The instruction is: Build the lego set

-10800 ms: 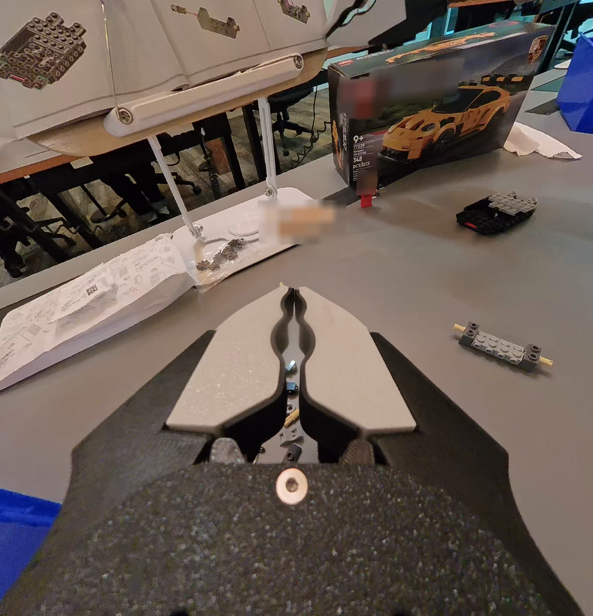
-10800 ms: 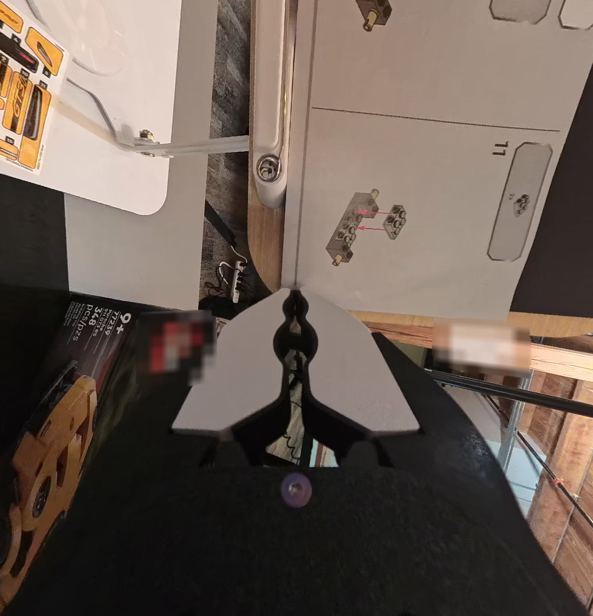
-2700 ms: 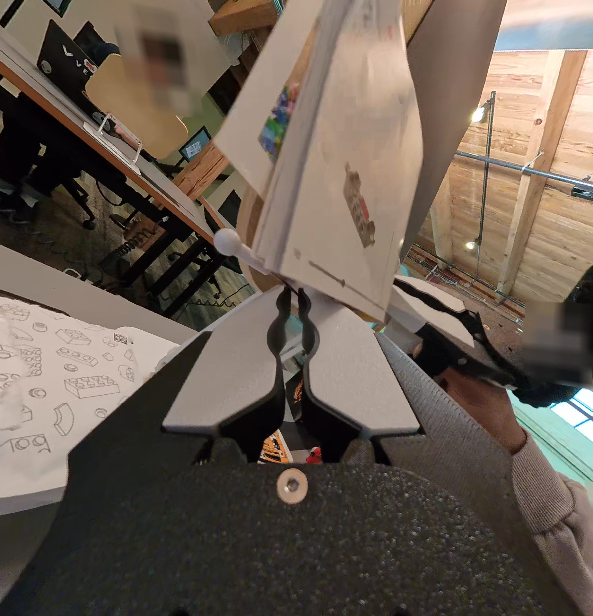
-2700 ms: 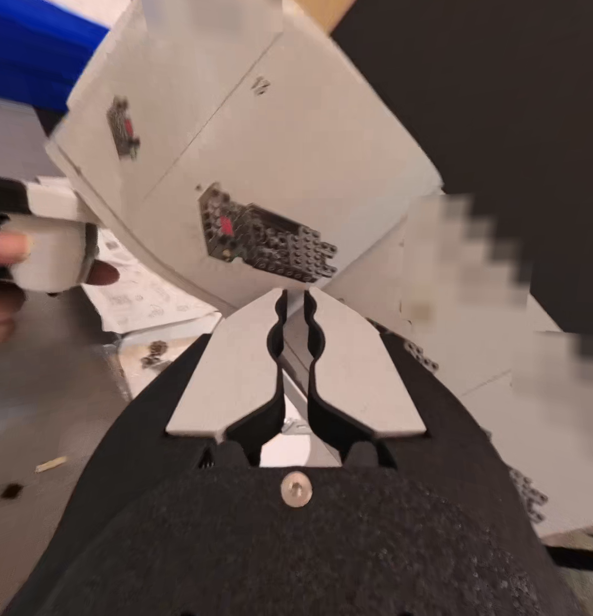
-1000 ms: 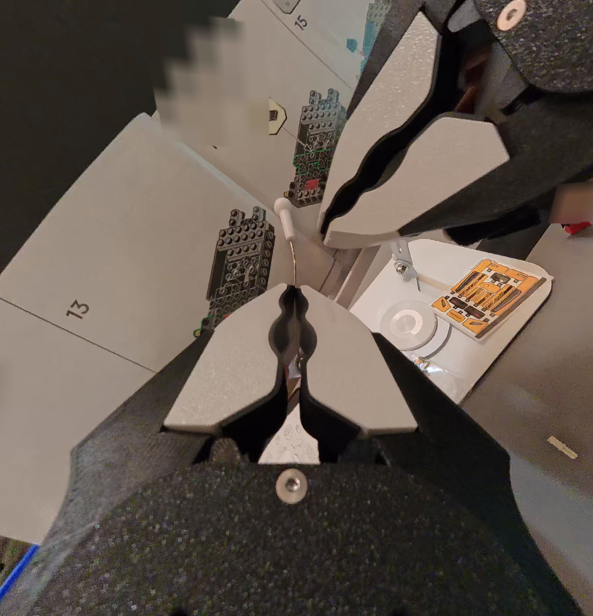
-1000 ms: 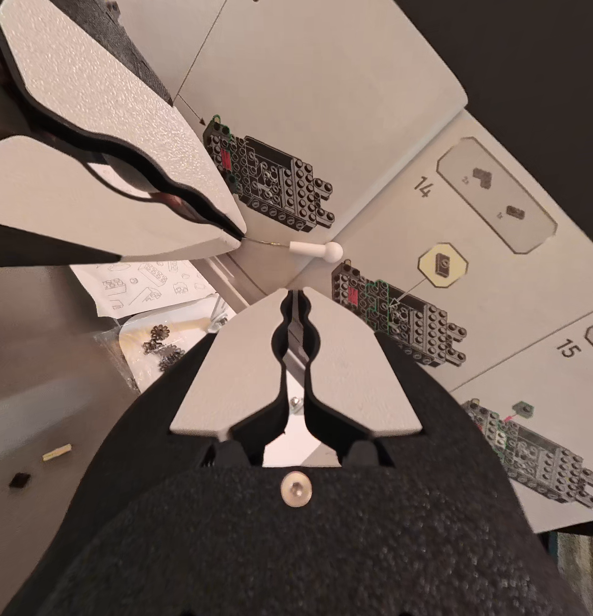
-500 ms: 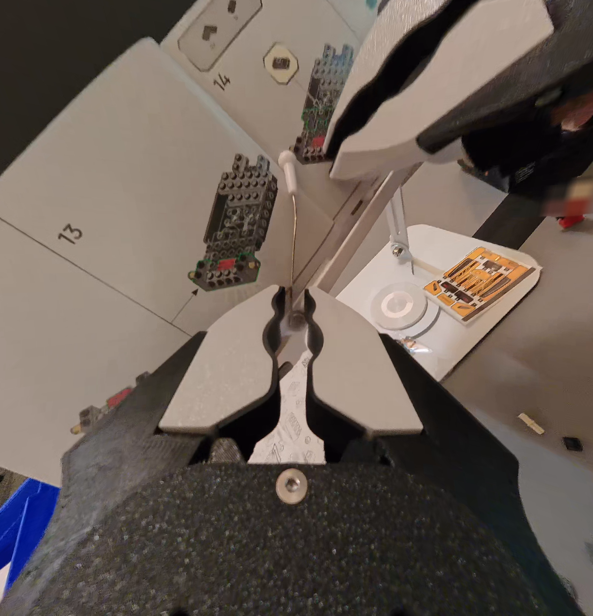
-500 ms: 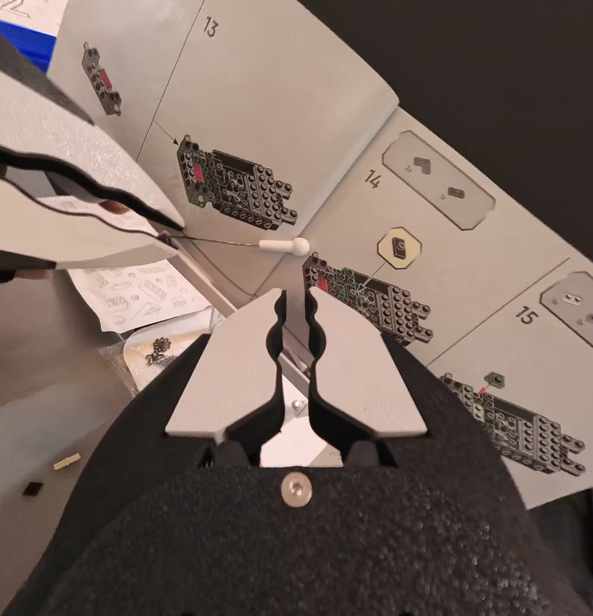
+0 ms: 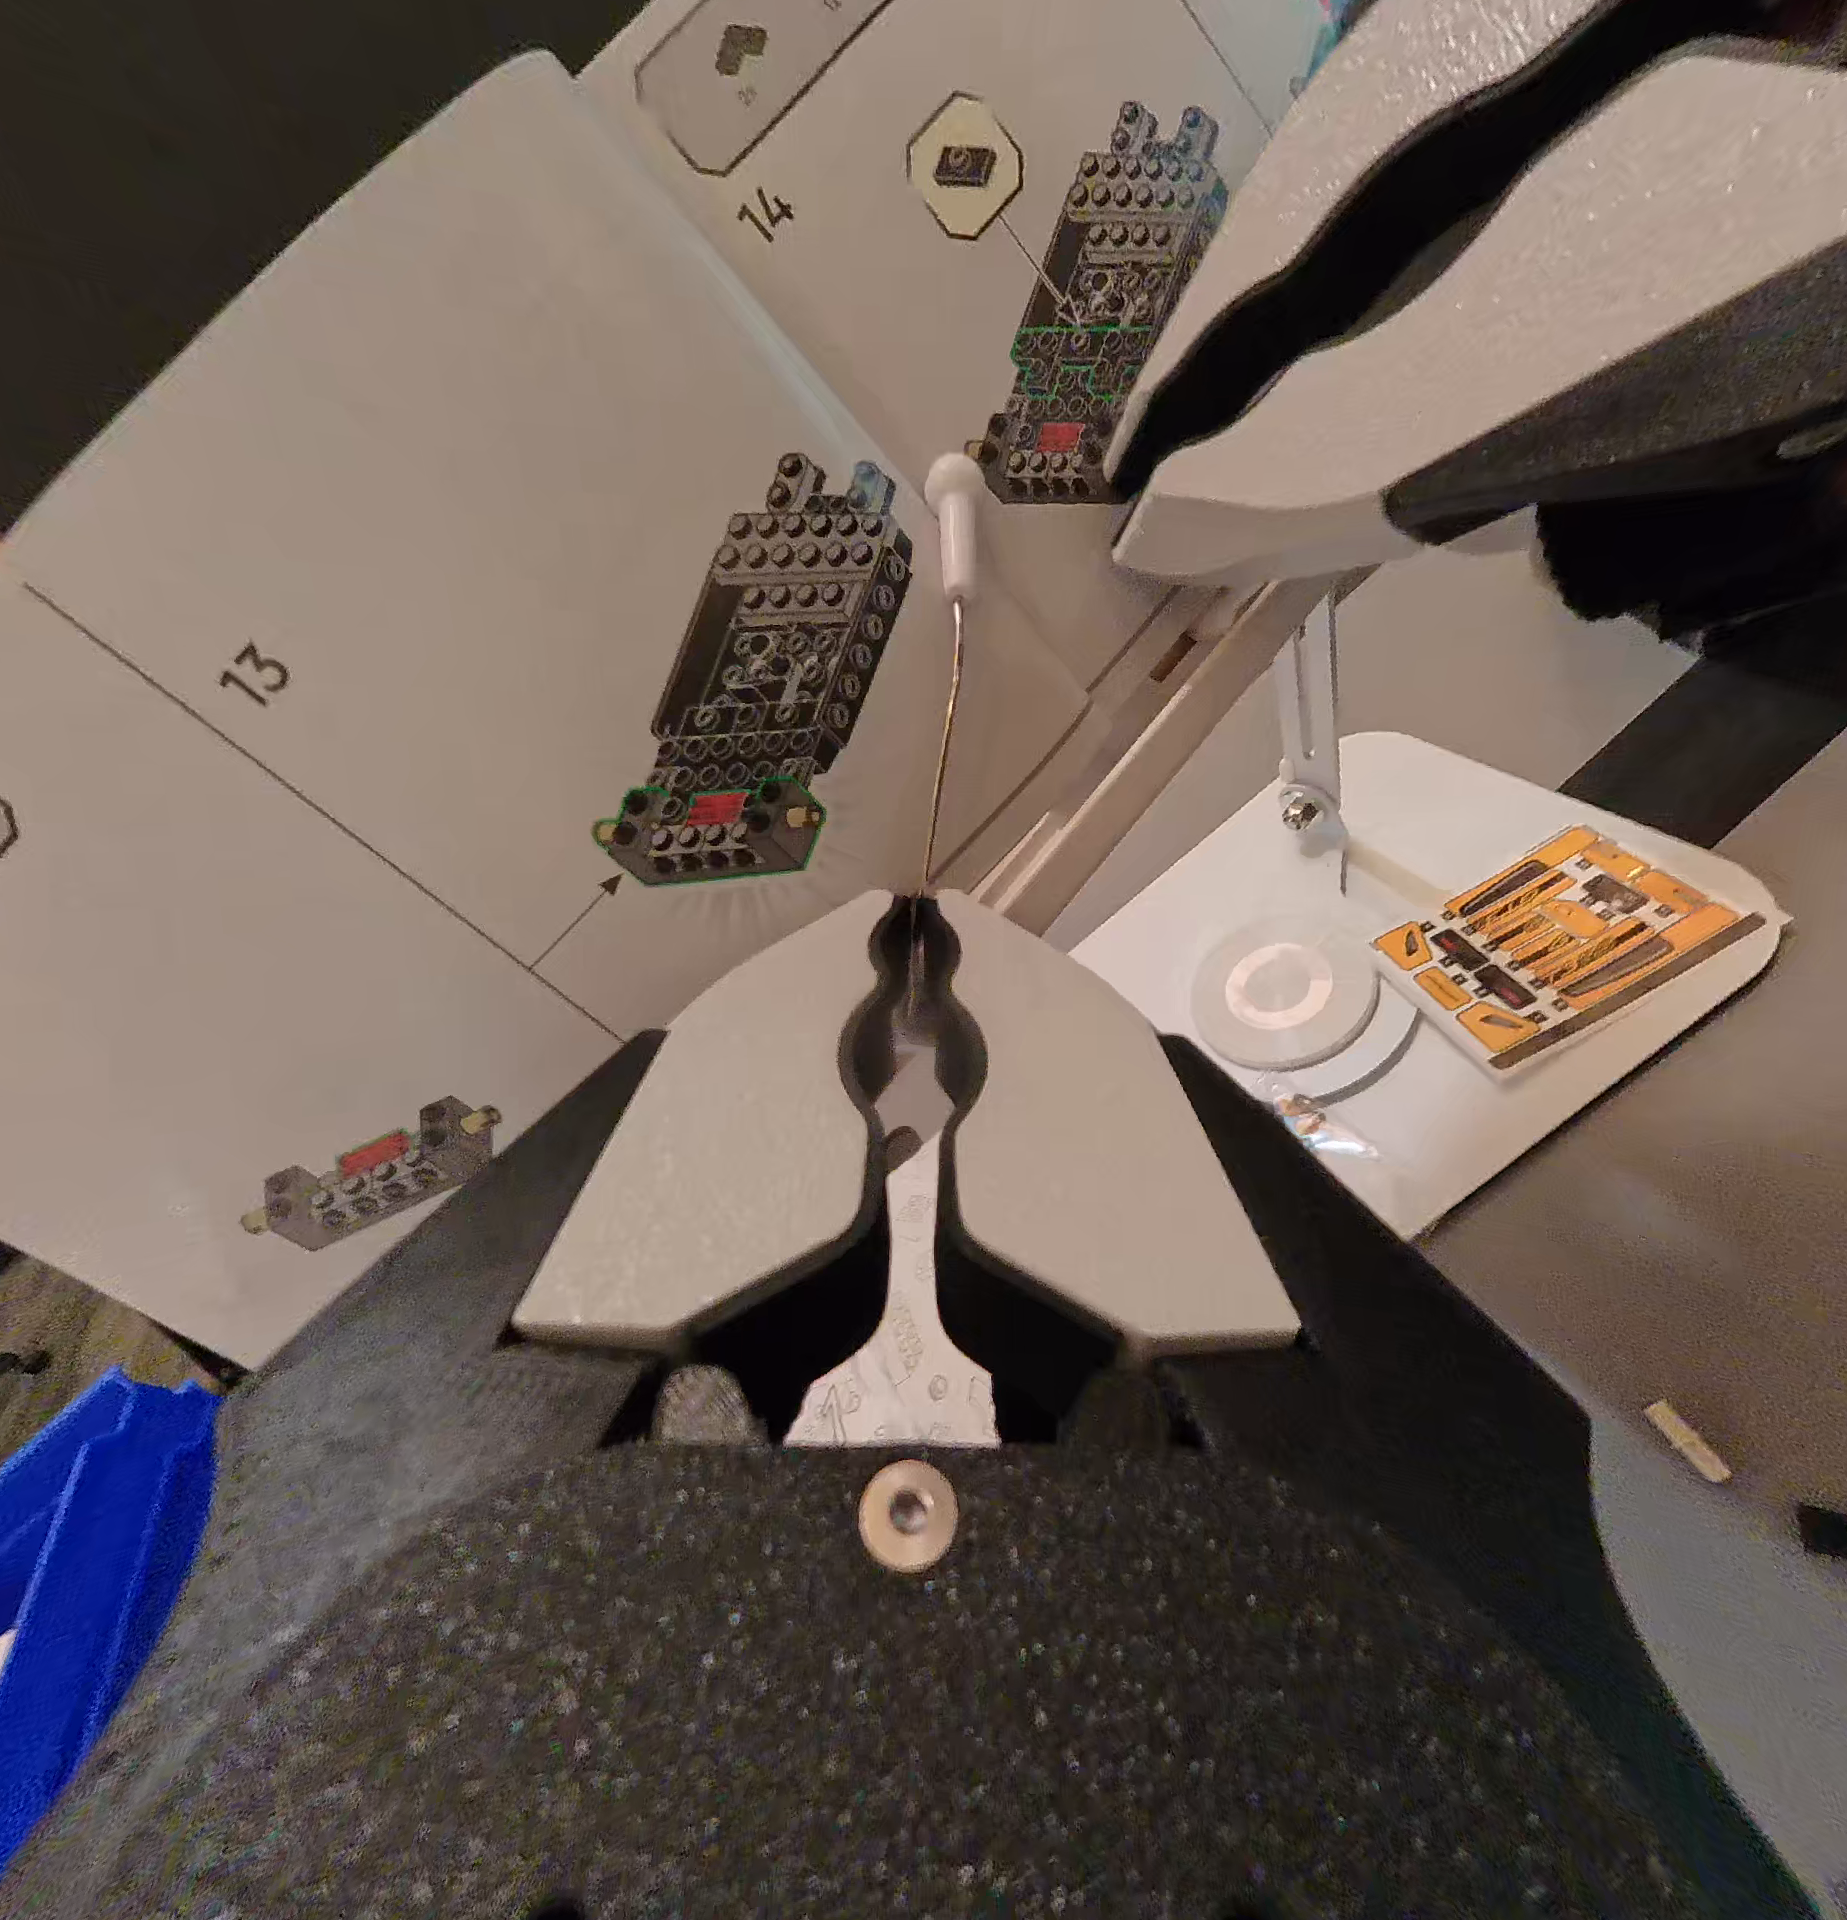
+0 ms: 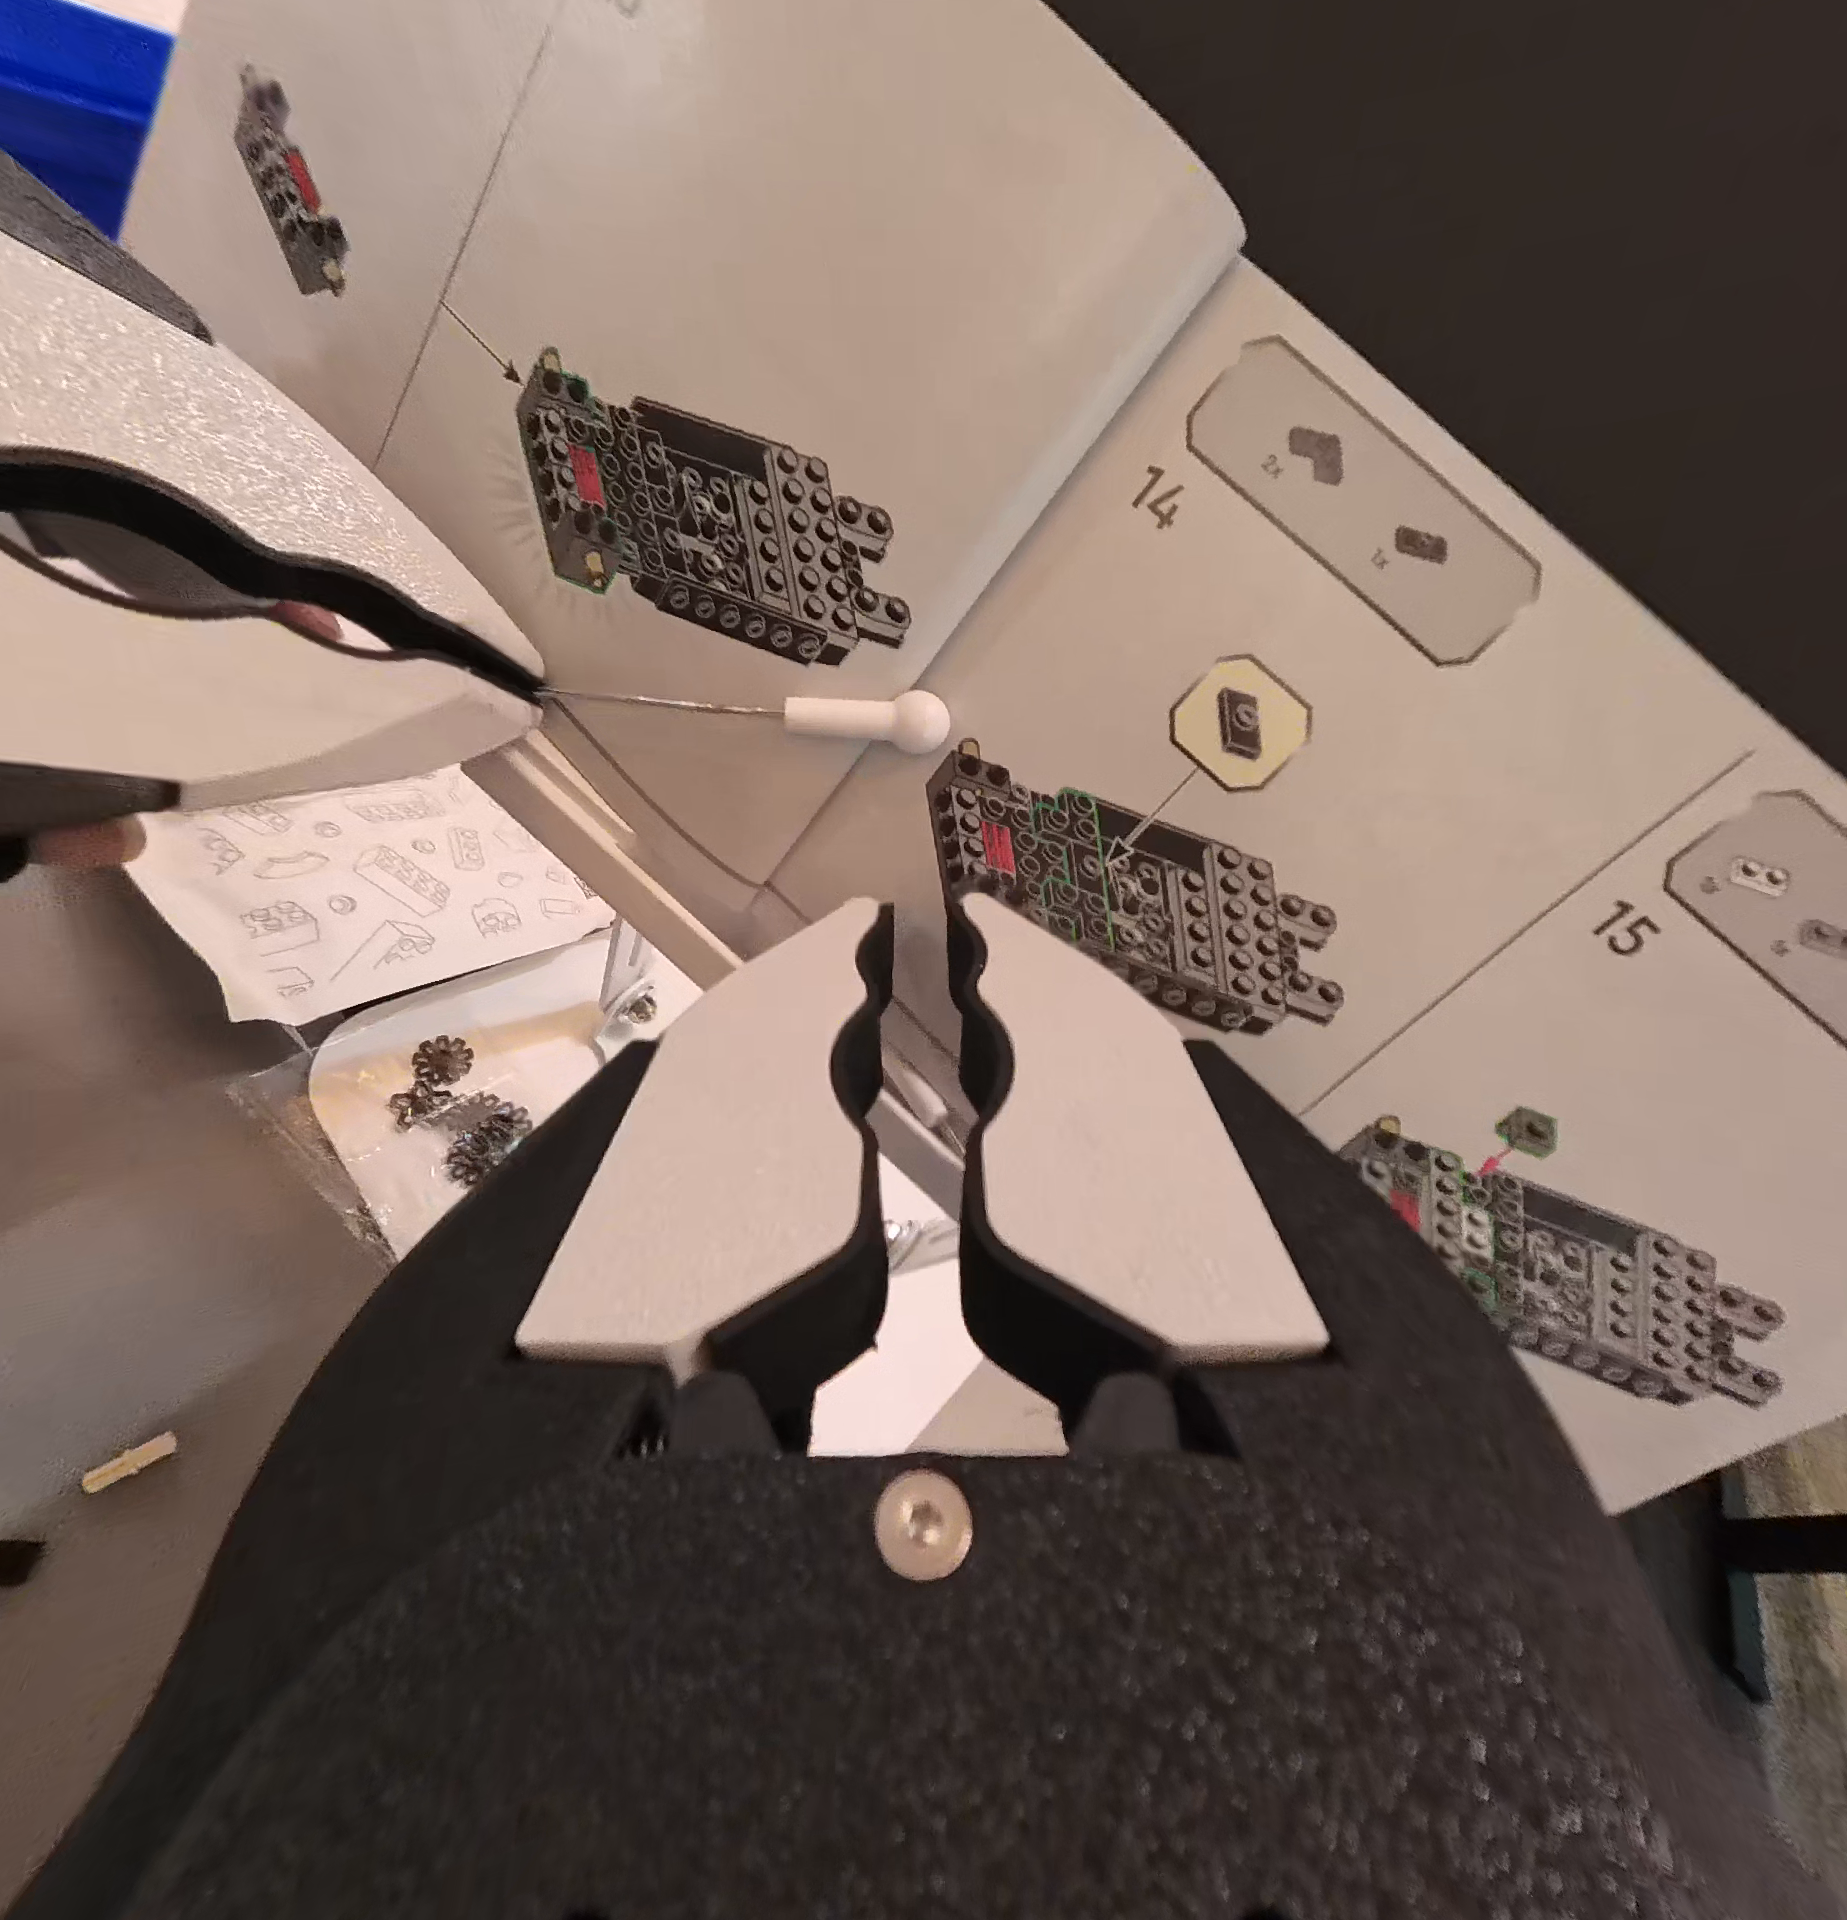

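1. Left wrist view: the left gripper (image 9: pixel 914 902) has its fingers pinched on the thin wire page clip (image 9: pixel 948 644) of the book stand, whose white-tipped end lies over the open instruction booklet (image 9: pixel 399 540). The right gripper (image 9: pixel 1137 488) hovers just beside the right-hand page. A sticker sheet (image 9: pixel 1563 940) rests on the stand's white base (image 9: pixel 1158 1153).

2. Right wrist view: the right gripper (image 10: pixel 919 914) shows a narrow empty gap between its fingers, near the booklet's (image 10: pixel 1002 260) fold. Loose pieces, a tan pin (image 10: pixel 129 1476) among them, lie on the grey table (image 10: pixel 119 1299).

3. The step looks like pinning the pages; next, settle the clip, then fetch parts.
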`<state>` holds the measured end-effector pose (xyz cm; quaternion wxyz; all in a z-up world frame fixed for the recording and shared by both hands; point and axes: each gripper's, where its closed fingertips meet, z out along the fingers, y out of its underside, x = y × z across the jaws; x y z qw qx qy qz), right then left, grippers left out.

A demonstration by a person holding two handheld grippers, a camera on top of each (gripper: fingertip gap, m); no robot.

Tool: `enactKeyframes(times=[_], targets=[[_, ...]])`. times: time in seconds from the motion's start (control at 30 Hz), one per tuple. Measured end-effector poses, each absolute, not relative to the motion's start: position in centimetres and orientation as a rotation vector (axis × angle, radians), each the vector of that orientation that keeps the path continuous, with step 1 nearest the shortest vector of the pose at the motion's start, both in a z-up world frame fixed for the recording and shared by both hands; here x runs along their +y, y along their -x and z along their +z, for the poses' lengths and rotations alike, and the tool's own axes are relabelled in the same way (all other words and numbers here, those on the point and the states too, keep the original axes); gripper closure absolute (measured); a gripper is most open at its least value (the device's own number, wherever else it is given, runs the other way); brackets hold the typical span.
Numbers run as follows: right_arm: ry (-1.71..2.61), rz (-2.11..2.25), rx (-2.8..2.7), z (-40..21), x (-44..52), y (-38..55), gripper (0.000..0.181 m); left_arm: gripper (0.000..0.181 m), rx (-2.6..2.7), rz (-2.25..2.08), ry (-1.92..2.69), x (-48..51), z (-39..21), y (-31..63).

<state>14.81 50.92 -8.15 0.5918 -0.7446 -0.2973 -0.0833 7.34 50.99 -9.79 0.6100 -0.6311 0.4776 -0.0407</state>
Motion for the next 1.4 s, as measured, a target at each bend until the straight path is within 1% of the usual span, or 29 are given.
enactKeyframes(times=[0.1, 0.17, 0.27, 0.37, 0.43, 0.6, 0.73, 0.83, 0.97, 1.13, 1.4], targets=[[1.734, -0.167, -0.668, -8.3, 50.7, -15.0, 0.172, 0.178, 1.072, -0.117, 1.466, 50.9, -9.8, -7.3], [1.729, -0.153, -0.654, -8.3, 50.3, -15.0, 0.169, 0.17, 1.042, -0.143, 1.474, 50.4, -9.6, -6.8], [1.666, -0.126, -0.6, -7.4, 48.4, -15.1, 0.17, 0.168, 0.933, -0.214, 1.44, 49.0, -8.4, -5.4], [1.581, -0.077, -0.497, -6.1, 45.2, -14.9, 0.17, 0.172, 0.756, -0.308, 1.435, 47.8, -7.1, -3.1], [1.54, -0.081, -0.434, -5.6, 42.6, -14.9, 0.172, 0.181, 0.623, -0.339, 1.427, 47.2, -6.0, -1.1], [1.524, -0.026, -0.288, -5.6, 35.1, -14.9, 0.181, 0.181, 0.434, -0.39, 1.444, 46.3, -3.7, 2.4], [1.556, -0.014, -0.184, -7.6, 31.2, -16.4, 0.181, 0.181, 0.417, -0.361, 1.451, 47.3, -2.0, 3.1], [1.57, 0.003, -0.192, -9.1, 31.1, -17.0, 0.181, 0.181, 0.403, -0.347, 1.466, 49.4, -0.9, 3.2], [1.562, 0.046, -0.179, -9.7, 31.2, -17.7, 0.181, 0.181, 0.385, -0.327, 1.461, 52.1, 0.3, 3.0], [1.573, 0.037, -0.171, -10.5, 31.4, -18.9, 0.181, 0.181, 0.382, -0.314, 1.49, 54.9, -0.1, 2.7], [1.58, 0.041, -0.162, -10.9, 31.5, -19.7, 0.181, 0.181, 0.389, -0.309, 1.478, 56.3, 0.1, 2.9]])
